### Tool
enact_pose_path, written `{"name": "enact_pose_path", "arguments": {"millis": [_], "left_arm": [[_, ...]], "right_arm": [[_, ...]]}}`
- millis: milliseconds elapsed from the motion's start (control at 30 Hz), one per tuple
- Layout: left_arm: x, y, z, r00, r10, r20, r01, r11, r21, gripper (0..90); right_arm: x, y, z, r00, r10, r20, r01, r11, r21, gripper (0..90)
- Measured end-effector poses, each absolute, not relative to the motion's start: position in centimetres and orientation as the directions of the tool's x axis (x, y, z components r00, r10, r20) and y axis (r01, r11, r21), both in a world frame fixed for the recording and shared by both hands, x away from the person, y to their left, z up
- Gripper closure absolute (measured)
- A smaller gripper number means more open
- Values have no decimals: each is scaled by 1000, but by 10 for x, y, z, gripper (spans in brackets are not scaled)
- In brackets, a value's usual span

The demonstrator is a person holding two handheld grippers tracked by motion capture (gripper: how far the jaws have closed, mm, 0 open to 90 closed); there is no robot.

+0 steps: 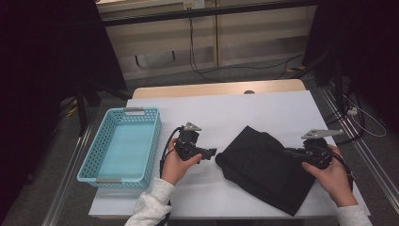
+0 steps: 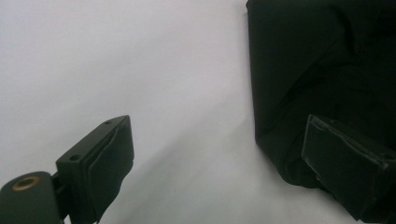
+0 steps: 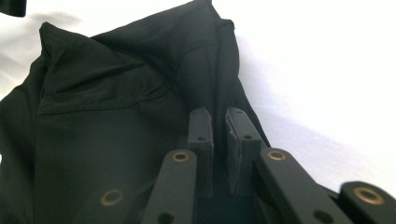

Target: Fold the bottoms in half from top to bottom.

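While the black garment [image 1: 266,167] is lying folded on the bench [image 1: 226,110], we are pinching its fold with our right gripper [image 3: 219,122]; our left gripper [image 2: 215,154] is waiting wide open just beside it

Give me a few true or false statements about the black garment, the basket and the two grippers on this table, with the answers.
1. The right gripper is pinching a fold of the black garment. True.
2. The left gripper is clamped shut. False: its jaws stand wide apart at the garment's edge.
3. The blue basket holds the garment. False: the garment lies on the white table cover.
4. The basket stands left of both grippers in the high view. True.
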State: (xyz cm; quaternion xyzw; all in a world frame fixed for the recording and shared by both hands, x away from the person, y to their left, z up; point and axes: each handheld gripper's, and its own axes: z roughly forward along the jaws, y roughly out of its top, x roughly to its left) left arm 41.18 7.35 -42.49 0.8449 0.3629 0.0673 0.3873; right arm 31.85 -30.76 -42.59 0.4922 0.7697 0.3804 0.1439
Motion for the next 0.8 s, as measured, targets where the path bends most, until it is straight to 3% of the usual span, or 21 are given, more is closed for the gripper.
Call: {"name": "enact_pose_path", "arguments": {"millis": [533, 800], "left_arm": [[415, 52, -427, 755, 634, -165, 542, -463, 701, 90], [413, 46, -430, 760, 628, -165, 541, -472, 696, 90]], "right_arm": [[298, -328, -424, -445, 881, 160, 668, 208, 714, 814], [288, -340, -418, -431, 895, 114, 671, 233, 703, 788]]}}
